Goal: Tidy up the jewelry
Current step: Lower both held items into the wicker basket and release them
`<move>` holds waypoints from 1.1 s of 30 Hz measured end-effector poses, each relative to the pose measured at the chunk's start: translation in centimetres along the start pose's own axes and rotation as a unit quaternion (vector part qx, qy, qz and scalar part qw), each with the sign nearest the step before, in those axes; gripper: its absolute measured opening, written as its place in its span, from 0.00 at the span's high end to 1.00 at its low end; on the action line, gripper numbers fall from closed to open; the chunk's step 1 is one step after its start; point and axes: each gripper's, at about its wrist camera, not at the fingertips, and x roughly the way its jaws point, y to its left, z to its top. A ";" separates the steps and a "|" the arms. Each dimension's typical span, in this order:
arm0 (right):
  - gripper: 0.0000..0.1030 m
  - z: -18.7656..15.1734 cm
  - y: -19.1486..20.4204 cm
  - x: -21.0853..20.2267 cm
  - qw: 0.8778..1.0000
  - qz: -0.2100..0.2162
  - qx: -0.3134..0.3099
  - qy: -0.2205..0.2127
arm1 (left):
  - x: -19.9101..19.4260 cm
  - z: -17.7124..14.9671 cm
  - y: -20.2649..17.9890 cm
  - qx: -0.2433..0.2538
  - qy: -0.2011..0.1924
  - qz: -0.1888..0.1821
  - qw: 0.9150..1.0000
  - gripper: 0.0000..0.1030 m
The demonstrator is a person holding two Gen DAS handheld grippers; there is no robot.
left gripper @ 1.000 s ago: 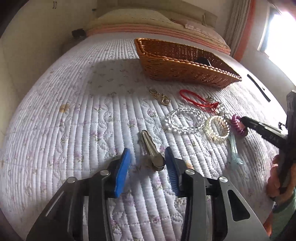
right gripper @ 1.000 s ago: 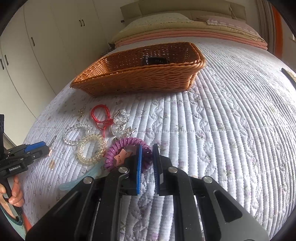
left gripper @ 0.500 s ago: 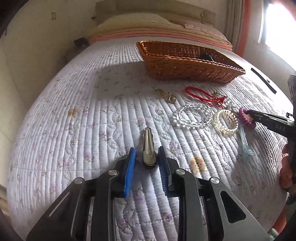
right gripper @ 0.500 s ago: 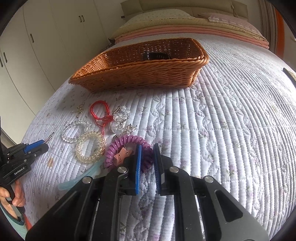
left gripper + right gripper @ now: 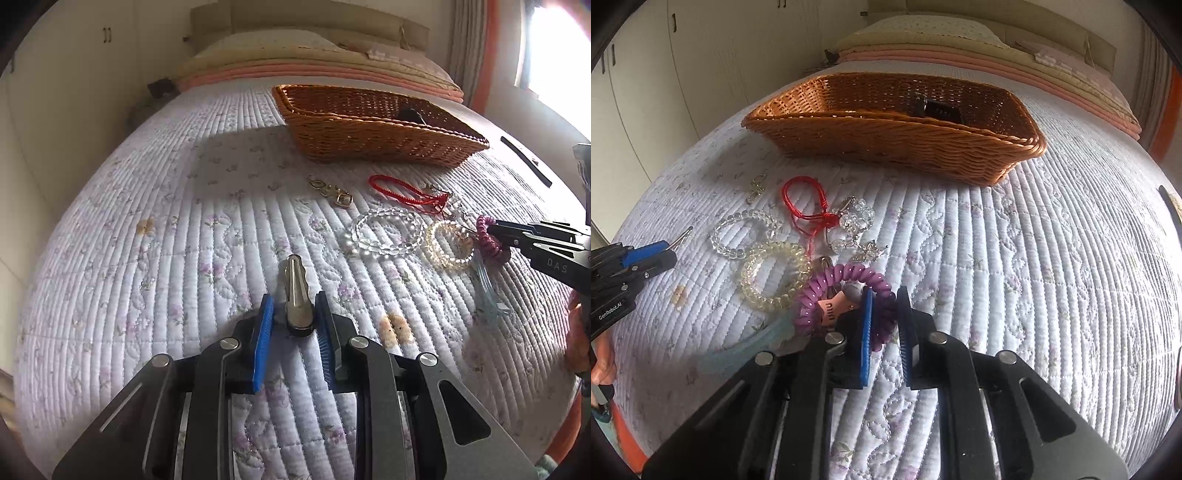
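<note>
My left gripper (image 5: 293, 306) is shut on a silver hair clip (image 5: 295, 291), holding it just above the quilt. My right gripper (image 5: 884, 301) is shut on a purple coil hair tie (image 5: 846, 284) that carries a pink tag. Beside it lie a yellow bead bracelet (image 5: 774, 275), a clear bead bracelet (image 5: 738, 229), a red cord (image 5: 801, 203), a crystal charm piece (image 5: 855, 218) and a gold clasp (image 5: 332, 192). A wicker basket (image 5: 886, 147) stands beyond them with a dark item (image 5: 936, 109) inside.
A pale blue clip (image 5: 487, 291) lies near the purple tie. A dark strip (image 5: 524, 160) lies at the bed's right edge. Folded bedding and pillows (image 5: 314, 66) are stacked at the head. Wardrobe doors (image 5: 646, 74) stand left of the bed.
My left gripper moved forward onto the hair clip and closed on it. My right gripper stayed shut on the purple tie and shifted slightly; both views tilted toward the basket.
</note>
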 end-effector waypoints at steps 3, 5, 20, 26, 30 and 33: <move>0.90 -0.8 -0.4 -1.7 1.000 0.006 0.016 -0.024 | -0.6 0.0 -0.2 0.002 -0.014 0.006 1.000 0.80; 0.90 -0.8 -0.5 -2.9 0.999 0.011 0.022 -0.038 | -1.4 0.0 0.0 -0.005 -0.033 -0.009 0.999 0.80; 0.90 10.3 -3.5 -8.1 0.988 0.013 0.059 -0.142 | -5.6 11.3 -2.3 -0.001 -0.154 -0.071 0.986 0.79; 0.90 16.6 -5.4 -1.9 0.991 0.009 0.091 -0.093 | 1.3 17.3 -3.0 -0.016 -0.112 -0.105 0.988 0.79; 0.90 19.7 -6.3 3.9 0.993 0.017 0.113 -0.029 | 6.0 18.6 -3.6 -0.019 -0.074 -0.111 0.991 0.79; 0.90 20.4 -6.3 7.1 0.993 0.008 0.121 0.008 | 8.5 18.4 -3.8 -0.020 -0.048 -0.106 0.993 0.79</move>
